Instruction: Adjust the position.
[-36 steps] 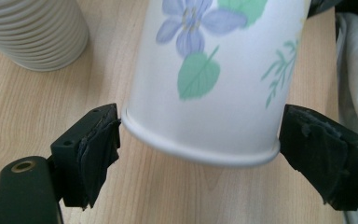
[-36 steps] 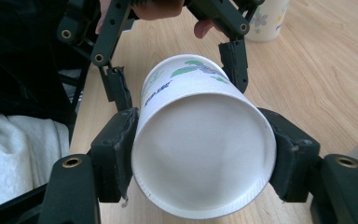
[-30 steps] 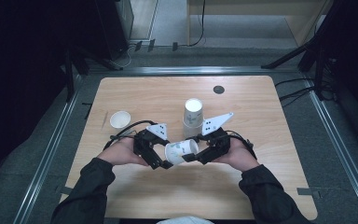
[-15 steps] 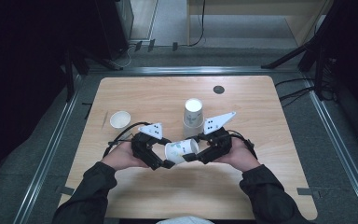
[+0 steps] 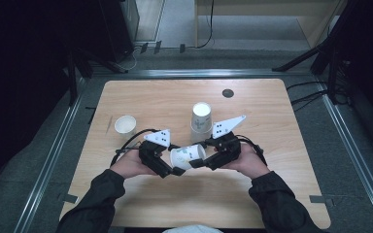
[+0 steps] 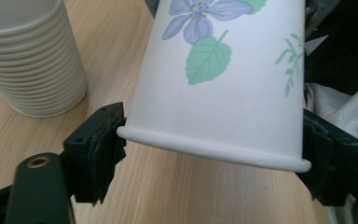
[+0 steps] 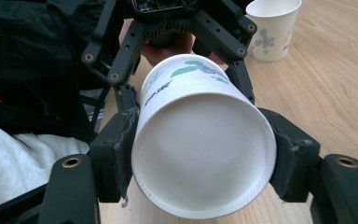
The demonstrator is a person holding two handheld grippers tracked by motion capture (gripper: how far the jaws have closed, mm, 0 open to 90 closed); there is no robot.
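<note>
The left gripper (image 5: 175,170) has just closed its jaws onto the rim end of the cup (image 5: 188,156), a white paper one with a purple flower and green leaves, held sideways above the table (image 5: 272,111) while the right gripper (image 5: 200,161) squeezes its bottom end.

Just beyond my tongs the stack of cups (image 5: 201,121) stands in the way of any push forward. A lone cup (image 5: 125,124) sits off to my left. The near desk (image 5: 199,199) lies bare.
</note>
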